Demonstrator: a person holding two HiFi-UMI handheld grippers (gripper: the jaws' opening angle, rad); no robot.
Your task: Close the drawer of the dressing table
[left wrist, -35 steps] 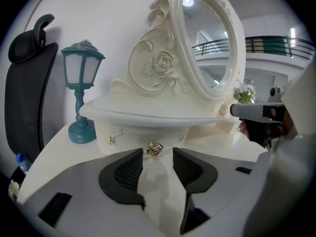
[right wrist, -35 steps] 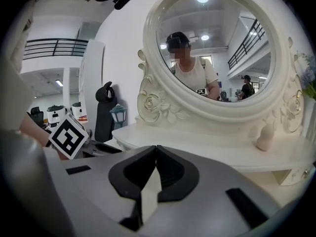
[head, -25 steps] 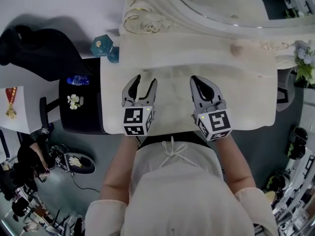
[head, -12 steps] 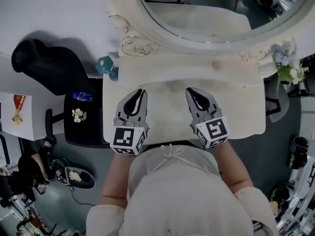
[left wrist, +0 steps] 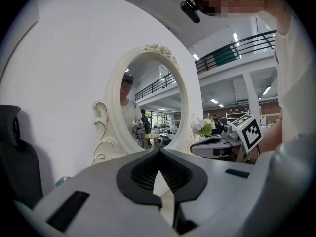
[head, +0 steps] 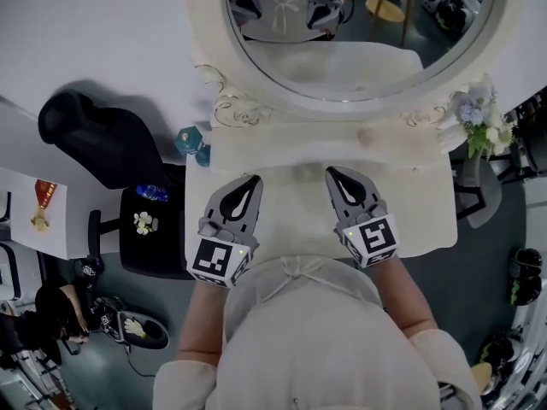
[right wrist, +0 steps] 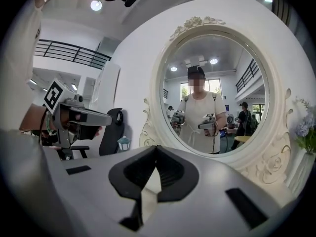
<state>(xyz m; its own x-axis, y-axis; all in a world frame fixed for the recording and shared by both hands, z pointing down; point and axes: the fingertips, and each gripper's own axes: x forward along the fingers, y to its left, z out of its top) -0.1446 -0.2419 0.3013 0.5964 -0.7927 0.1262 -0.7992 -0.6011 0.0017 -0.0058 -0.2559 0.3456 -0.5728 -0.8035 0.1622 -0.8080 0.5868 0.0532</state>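
The white dressing table (head: pixel 419 203) stands in front of me under its oval mirror (head: pixel 359 32). Its drawer does not show: the table's front edge and my body hide it. My left gripper (head: pixel 254 178) hovers over the table's left half, jaws shut on nothing. My right gripper (head: pixel 332 172) hovers over the middle, also shut and empty. In the left gripper view the shut jaws (left wrist: pixel 159 152) point level at the mirror (left wrist: pixel 148 107), with the right gripper (left wrist: pixel 217 144) beside them. The right gripper view shows its shut jaws (right wrist: pixel 157 148) facing the mirror (right wrist: pixel 212 102) and the left gripper (right wrist: pixel 74 115).
A black chair (head: pixel 102 143) and a black stool (head: pixel 141 246) with a bottle stand left of the table. A teal lantern (head: pixel 190 141) sits at the table's back left corner. A bunch of flowers (head: pixel 479 118) stands at the back right. A white desk (head: pixel 34 203) lies far left.
The left gripper's jaws went from open to shut. Both grippers rose above the table top. My view tipped up, so more of the mirror shows.
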